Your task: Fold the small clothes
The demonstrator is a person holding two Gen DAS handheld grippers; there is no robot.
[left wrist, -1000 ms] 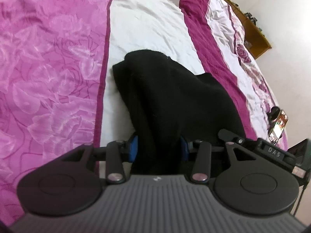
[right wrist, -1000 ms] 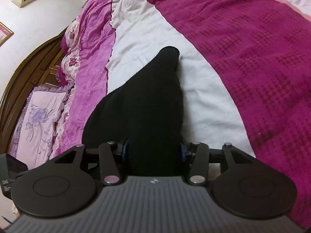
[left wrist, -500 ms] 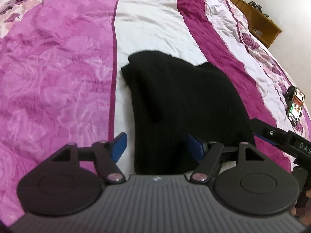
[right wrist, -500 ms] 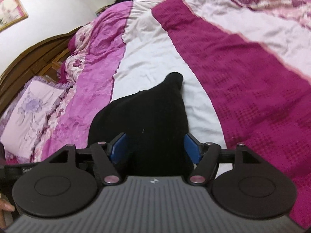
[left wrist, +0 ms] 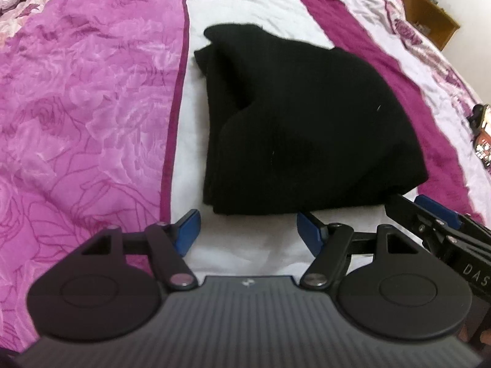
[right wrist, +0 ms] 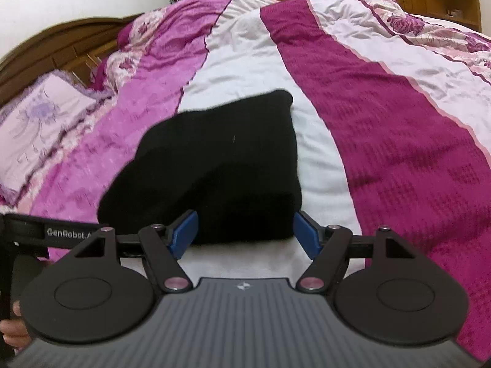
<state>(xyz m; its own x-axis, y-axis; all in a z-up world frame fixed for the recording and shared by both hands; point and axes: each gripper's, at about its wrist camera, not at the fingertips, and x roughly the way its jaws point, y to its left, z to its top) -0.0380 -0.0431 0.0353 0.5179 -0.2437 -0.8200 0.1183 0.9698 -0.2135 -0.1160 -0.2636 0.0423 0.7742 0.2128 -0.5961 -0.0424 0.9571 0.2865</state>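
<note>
One bed [left wrist: 76, 107], quilt striped pink, white, magenta; wide bare quilt on every side of cloth. One wooden headboard [right wrist: 61, 40] far left in right view. One pillow [right wrist: 40, 122] by headboard. One black garment [left wrist: 291, 128], folded, flat on white stripe, right edge lapping magenta band. Two tools: left tool [left wrist: 248, 233] spread wide, just opened, nothing between pads, cloth's near edge just ahead. Right tool [right wrist: 245, 234] spread wide, just opened, pads flanking garment's near corner, not pressing. One phone [left wrist: 483, 144] at bed's right edge.
</note>
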